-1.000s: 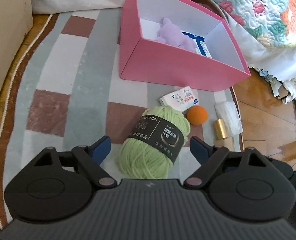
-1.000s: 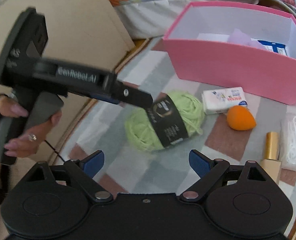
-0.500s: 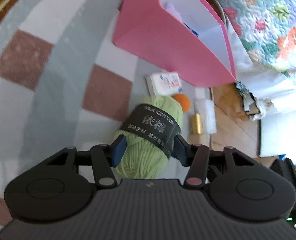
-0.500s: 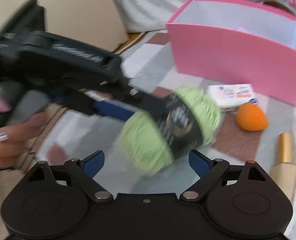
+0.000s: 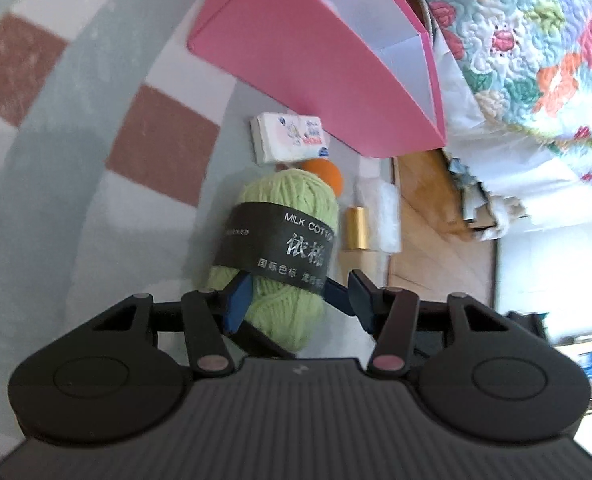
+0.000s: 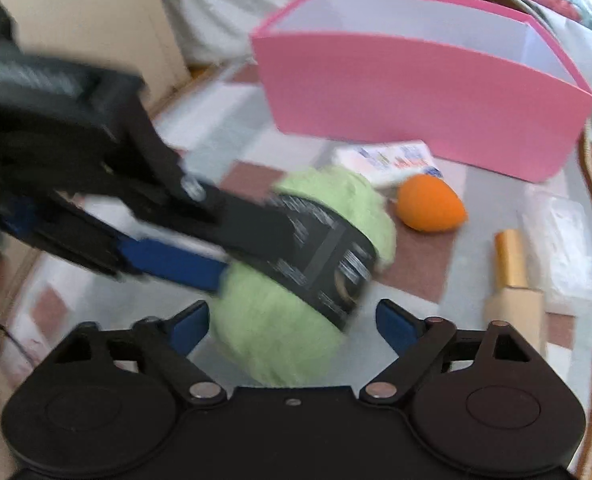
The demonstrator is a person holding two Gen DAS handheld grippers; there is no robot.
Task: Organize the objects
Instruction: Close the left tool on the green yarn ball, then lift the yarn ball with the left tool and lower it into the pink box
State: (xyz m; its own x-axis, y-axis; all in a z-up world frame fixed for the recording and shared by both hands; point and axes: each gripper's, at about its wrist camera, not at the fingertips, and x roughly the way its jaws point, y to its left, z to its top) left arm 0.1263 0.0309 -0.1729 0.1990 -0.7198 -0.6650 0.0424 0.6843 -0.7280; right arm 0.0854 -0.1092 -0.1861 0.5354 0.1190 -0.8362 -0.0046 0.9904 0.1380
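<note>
The yarn [image 5: 280, 248] is a soft, light green ball with a black paper band around its middle. White letters on the band say MILK COTTON. It sits on a rug [image 5: 56, 160] of grey, white and brown squares, near the front of a pink box [image 5: 315, 76].

The left gripper [image 5: 292, 292] has the yarn between its blue fingers. One finger presses the yarn's side and its jaws are opening a little. The right gripper [image 6: 292, 320] is spread wide around the yarn's near end. Its jaws are closing and do not touch the yarn.

The right view is blurry, so the band's words there are hard to read. The yarn hides part of an orange sponge [image 5: 327, 172]. You cannot see what is inside the box.

A white pack [image 5: 288, 140] lies just behind the yarn. A gold tube [image 5: 355, 228] and a clear bag [image 5: 383, 216] lie beside it, near the rug's edge. The rug to the left is bare.
</note>
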